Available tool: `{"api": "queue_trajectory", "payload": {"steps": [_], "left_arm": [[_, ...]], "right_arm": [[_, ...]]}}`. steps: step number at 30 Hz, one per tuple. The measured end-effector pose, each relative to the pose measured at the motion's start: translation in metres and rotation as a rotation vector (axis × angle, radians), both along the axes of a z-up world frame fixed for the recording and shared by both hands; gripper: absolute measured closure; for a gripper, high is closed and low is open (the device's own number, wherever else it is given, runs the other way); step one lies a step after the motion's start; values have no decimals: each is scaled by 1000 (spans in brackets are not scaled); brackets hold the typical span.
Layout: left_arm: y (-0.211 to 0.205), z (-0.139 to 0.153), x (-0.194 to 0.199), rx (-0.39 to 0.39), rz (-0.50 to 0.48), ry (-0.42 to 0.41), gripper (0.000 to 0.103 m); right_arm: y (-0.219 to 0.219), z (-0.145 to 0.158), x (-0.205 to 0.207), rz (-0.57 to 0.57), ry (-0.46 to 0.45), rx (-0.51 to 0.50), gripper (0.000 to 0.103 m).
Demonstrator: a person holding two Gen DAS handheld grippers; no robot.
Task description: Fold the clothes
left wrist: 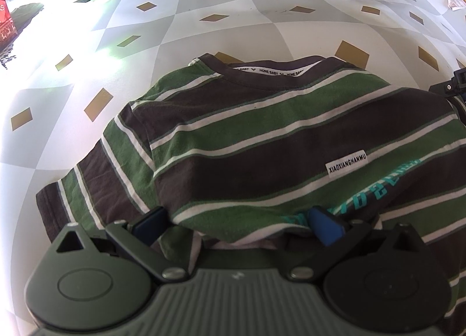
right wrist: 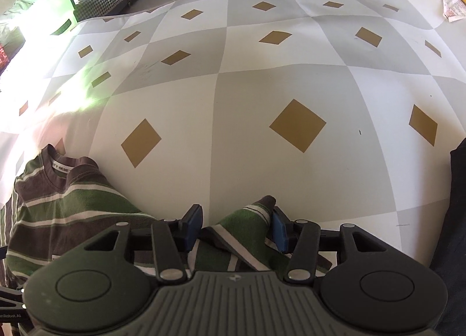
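Your left gripper (left wrist: 238, 224) stands wide open over the striped shirt (left wrist: 262, 138), near the table's (right wrist: 291, 74) front edge. Your right gripper (right wrist: 237, 226) straddles its sleeve (right wrist: 247, 219) unclamped; centre it, then pinch firmly.

A striped shirt (left wrist: 262, 143) in green, brown and white lies on a tablecloth (left wrist: 233, 15) of grey and white checks with tan diamonds. The shirt's collar (left wrist: 271, 69) sits toward 12 o'clock, its inner tape printed with small lettering. A white label (left wrist: 346, 165) is sewn on a brown stripe toward 3 o'clock, with teal printing just below it. One sleeve (left wrist: 87, 190) spreads toward 8 o'clock. The left gripper (left wrist: 236, 224) stands at 6 o'clock, its blue fingers (left wrist: 324, 226) set wide apart with a raised fold of shirt between them. Part of a black device (left wrist: 450, 82) shows at the 3 o'clock edge.
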State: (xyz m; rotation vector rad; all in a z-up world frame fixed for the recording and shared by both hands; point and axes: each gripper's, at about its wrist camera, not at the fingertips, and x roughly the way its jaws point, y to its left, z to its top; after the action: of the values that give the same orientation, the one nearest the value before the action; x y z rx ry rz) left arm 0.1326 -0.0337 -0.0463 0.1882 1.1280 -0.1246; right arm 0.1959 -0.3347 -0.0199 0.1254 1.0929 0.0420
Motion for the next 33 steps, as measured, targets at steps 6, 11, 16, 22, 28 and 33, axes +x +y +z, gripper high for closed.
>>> {"api": "queue_trajectory", "payload": {"steps": [6, 11, 16, 22, 28, 33], "left_arm": [[0, 0, 0, -3, -1, -3, 0], [0, -1, 2, -6, 5, -5, 0], [-1, -1, 2, -8, 13, -8, 0], [1, -1, 1, -7, 7, -11, 0], [3, 0, -4, 2, -17, 18, 0], [9, 2, -16, 3, -42, 53, 0]], "right_arm": [[-4, 7, -2, -38, -25, -12, 92], [-8, 35, -12, -69, -124, -6, 93], [-19, 68, -32, -131, -221, -10, 93], [-41, 71, -53, -181, -168, -60, 93], [-58, 58, -65, -176, -79, -91, 92], [-67, 62, -67, -221, -95, -83, 82]]}}
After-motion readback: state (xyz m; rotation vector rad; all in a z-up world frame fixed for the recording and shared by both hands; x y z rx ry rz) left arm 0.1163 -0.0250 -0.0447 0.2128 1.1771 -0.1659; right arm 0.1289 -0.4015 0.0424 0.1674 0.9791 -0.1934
